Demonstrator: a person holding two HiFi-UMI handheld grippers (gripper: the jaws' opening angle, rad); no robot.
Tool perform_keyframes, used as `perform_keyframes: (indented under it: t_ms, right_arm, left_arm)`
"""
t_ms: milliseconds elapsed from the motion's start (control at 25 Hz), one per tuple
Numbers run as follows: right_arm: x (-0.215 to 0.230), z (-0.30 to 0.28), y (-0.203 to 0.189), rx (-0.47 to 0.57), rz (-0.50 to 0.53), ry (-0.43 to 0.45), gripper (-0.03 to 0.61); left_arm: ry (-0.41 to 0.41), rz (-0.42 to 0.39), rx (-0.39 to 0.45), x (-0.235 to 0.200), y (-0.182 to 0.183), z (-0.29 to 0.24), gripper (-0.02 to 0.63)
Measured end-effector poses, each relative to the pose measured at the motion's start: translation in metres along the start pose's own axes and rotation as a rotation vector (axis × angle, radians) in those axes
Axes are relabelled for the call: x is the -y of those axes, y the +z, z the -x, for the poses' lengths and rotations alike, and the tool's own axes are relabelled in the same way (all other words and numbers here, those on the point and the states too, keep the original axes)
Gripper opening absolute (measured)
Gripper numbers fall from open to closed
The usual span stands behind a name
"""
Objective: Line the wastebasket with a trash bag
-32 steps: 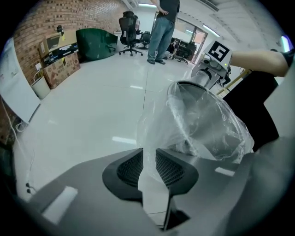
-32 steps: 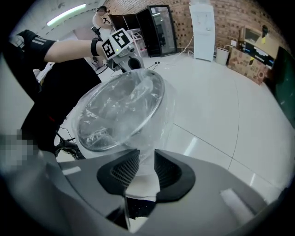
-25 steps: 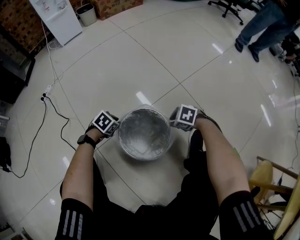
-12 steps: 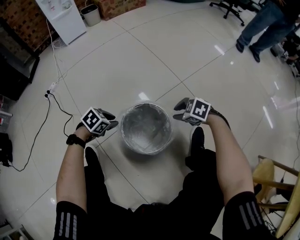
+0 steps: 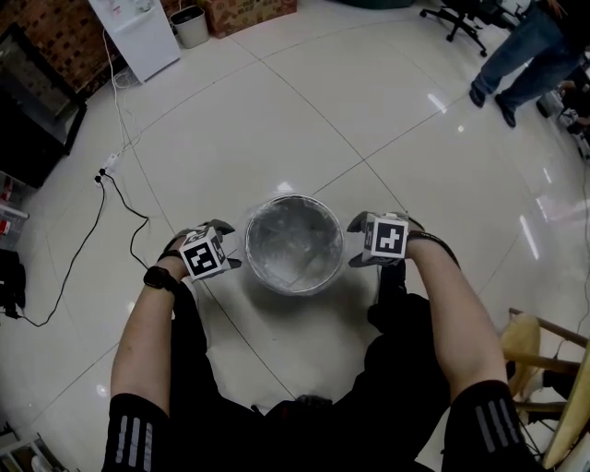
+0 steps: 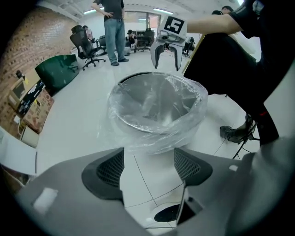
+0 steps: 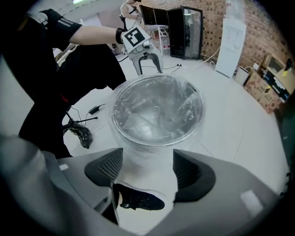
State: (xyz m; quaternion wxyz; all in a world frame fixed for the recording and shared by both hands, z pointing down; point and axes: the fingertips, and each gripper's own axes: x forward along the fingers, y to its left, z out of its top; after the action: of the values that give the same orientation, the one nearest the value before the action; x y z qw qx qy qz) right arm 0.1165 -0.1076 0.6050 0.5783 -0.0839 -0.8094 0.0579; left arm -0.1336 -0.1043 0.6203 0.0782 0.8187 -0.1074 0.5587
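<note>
Since the earlier frames both grippers have been drawn back from the rim, and their jaws have just been opening. The left gripper (image 5: 226, 245) is seen with its jaws spread wide and nothing pinched; only floor and the bag's hanging edge show beyond them. The right gripper (image 5: 355, 242) is likewise held spread, with nothing pressed between its pads. Each is held just beside the wastebasket (image 5: 339, 241), one at either side.

The wastebasket is a round, grey metal one, stood upright on the floor in front of the person's feet. It is lined with a clear trash bag (image 6: 184, 99), whose crinkled film is folded over the rim all round and hangs loosely down the outside.

The floor (image 5: 277, 120) is laid with large glossy white tiles, on which ceiling lights are reflected. A black cable (image 5: 120, 198) is trailed across it at the left. A brick wall (image 5: 55, 37), a white upright unit (image 5: 138, 32) and a small bin (image 5: 191, 23) are seen at the far edge, an office chair (image 5: 456, 14) and a standing person (image 5: 530, 55) at the far right.

Black-and-white square markers are carried on the gripper cubes. Print on the white unit is too small to be read.
</note>
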Motion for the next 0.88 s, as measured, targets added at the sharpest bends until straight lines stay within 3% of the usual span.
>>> perform_keyframes:
  t_ms: [160,360,480,880]
  right_arm:
    - [-0.001,-0.017,0.006,0.068,-0.051,0.028,0.415]
    - [0.005,-0.031,0.004,0.089,-0.074,0.022,0.427]
    - [0.008,-0.043,0.005,0.093,-0.089,0.009,0.433]
    - [0.012,-0.069,-0.009,0.082,-0.172,0.013,0.442]
  left_arm:
    - [-0.044,0.004,0.019,0.007,0.008,-0.011,0.354]
    - [-0.091,0.071,0.065,0.013,0.011,-0.028,0.359]
    - [-0.110,0.066,0.051,0.021,0.011,-0.039,0.360]
    - [-0.072,0.089,0.020,0.028,0.003,-0.064,0.368]
